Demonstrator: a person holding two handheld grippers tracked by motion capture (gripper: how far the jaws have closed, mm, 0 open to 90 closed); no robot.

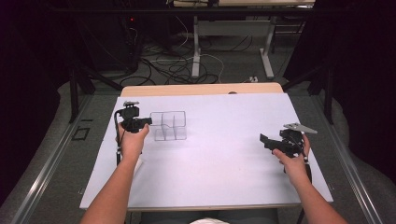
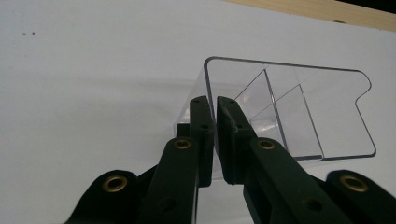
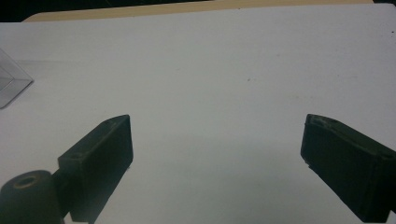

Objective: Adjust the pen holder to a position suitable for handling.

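Observation:
A clear plastic box with inner dividers stands on the white table, left of centre. My left gripper is at the box's left end. In the left gripper view the box lies just ahead, and the left gripper is shut with the box's thin near wall pinched between its pads. My right gripper is held over the table's right side, pointing left, far from the box. Its jaws stand wide open with nothing between them. A corner of the box shows at the left edge of the right gripper view.
A wooden strip runs along the table's far edge. Beyond it stand table legs and loose cables on the floor. A metal rail runs along the floor at the left.

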